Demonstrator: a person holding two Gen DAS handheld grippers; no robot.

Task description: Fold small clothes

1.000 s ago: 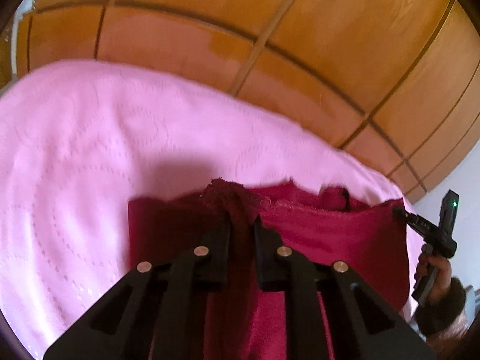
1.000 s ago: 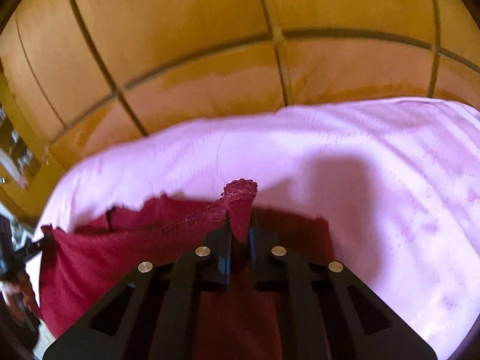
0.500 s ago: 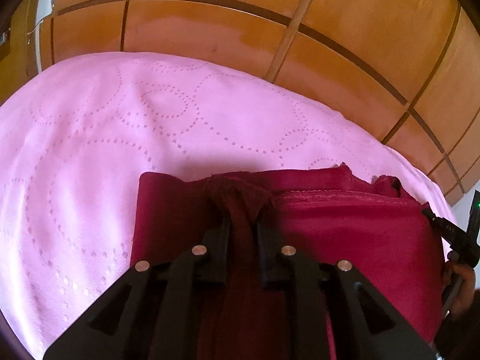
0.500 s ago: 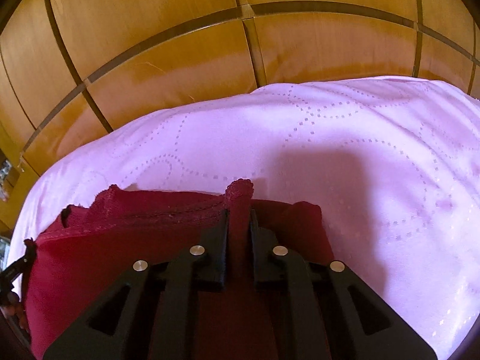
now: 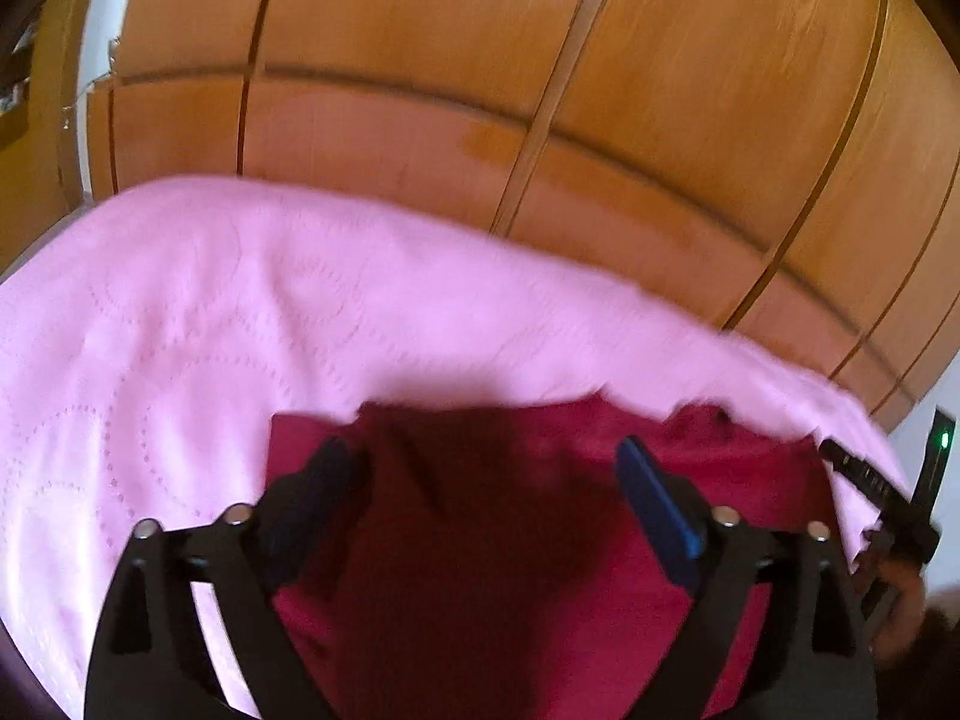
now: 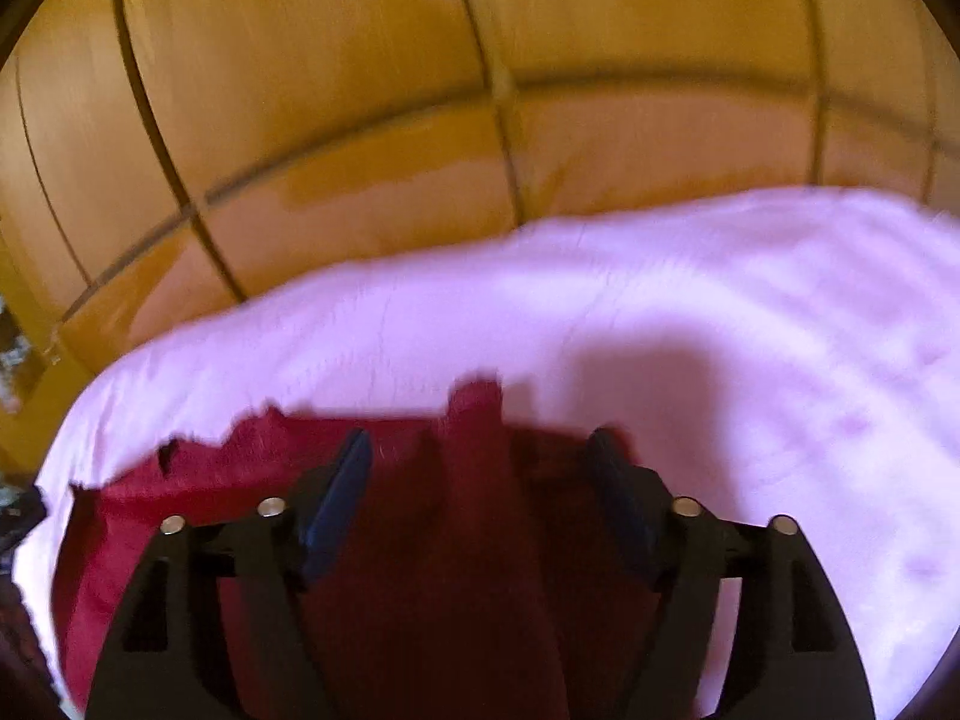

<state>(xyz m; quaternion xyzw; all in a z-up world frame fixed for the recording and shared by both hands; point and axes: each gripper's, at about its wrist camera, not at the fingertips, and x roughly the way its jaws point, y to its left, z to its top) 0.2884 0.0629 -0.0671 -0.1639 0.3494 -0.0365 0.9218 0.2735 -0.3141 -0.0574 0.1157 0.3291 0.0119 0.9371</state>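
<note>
Dark red garment (image 5: 480, 540) lying on the pink bedspread (image 5: 180, 330), low in both frames. Left gripper (image 5: 492, 480) and right gripper (image 6: 480, 462): jaws spread wide and opening, cloth beneath them, pads pressing nothing. Wooden wardrobe (image 6: 420, 90) fills the upper frame.

The garment (image 5: 492, 540) lies on the bedspread (image 5: 180, 330) (wardrobe doors (image 5: 540, 120) behind).

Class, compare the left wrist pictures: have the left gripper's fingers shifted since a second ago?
Yes. The left gripper is opening: its fingers have spread apart off the red garment lying on the pink bedspread.
</note>
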